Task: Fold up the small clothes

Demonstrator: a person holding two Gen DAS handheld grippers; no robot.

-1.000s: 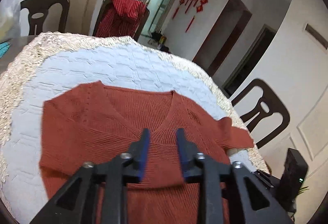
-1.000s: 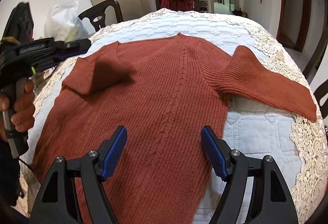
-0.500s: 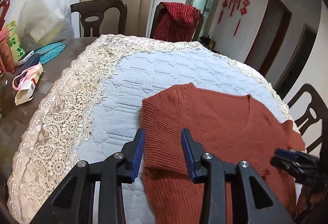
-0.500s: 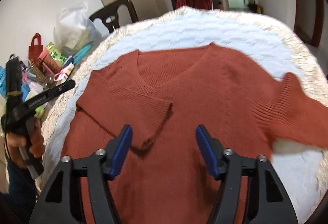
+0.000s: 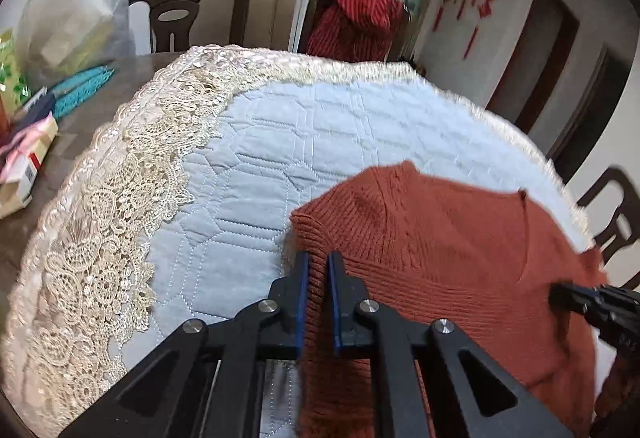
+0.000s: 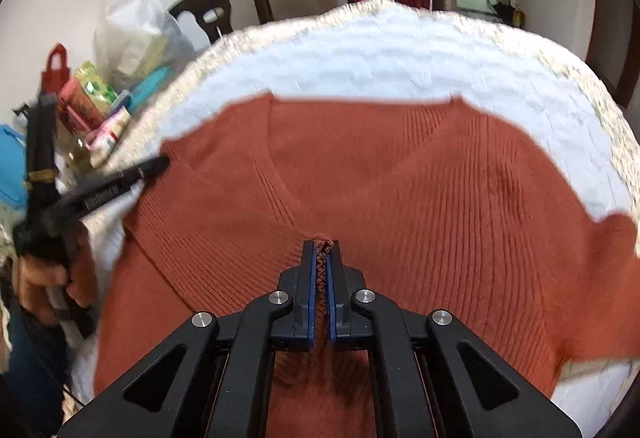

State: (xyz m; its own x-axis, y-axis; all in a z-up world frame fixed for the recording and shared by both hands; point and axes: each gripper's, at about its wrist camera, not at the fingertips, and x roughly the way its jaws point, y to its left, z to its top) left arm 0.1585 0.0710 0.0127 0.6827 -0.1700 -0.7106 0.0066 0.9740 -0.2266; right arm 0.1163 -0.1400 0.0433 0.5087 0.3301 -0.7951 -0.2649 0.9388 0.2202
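Note:
A rust-red knit V-neck sweater (image 6: 440, 177) lies flat on the pale quilted cloth (image 5: 320, 125), its left sleeve folded across the chest. My left gripper (image 5: 318, 258) is shut on the folded edge at the sweater's left shoulder (image 5: 316, 238). My right gripper (image 6: 322, 248) is shut on the cuff end of that sleeve, and a ridge of knit shows between its blue pads. The right wrist view has the left gripper (image 6: 160, 165) at the sweater's left edge, held by a hand (image 6: 40, 274). The right gripper's tip (image 5: 560, 292) shows at the far right in the left wrist view.
The cloth has a wide lace border (image 5: 120, 217). Boxes, packets and a plastic bag (image 6: 132, 33) crowd the table's left side. Dark chairs (image 5: 188, 13) stand behind, one draped with a red checked garment (image 5: 360, 21). The sweater's right sleeve (image 6: 616, 238) reaches toward the right edge.
Both grippers have closed on the sweater. The left one slid to the left shoulder edge and sank. The right one moved left to the folded sleeve's cuff.

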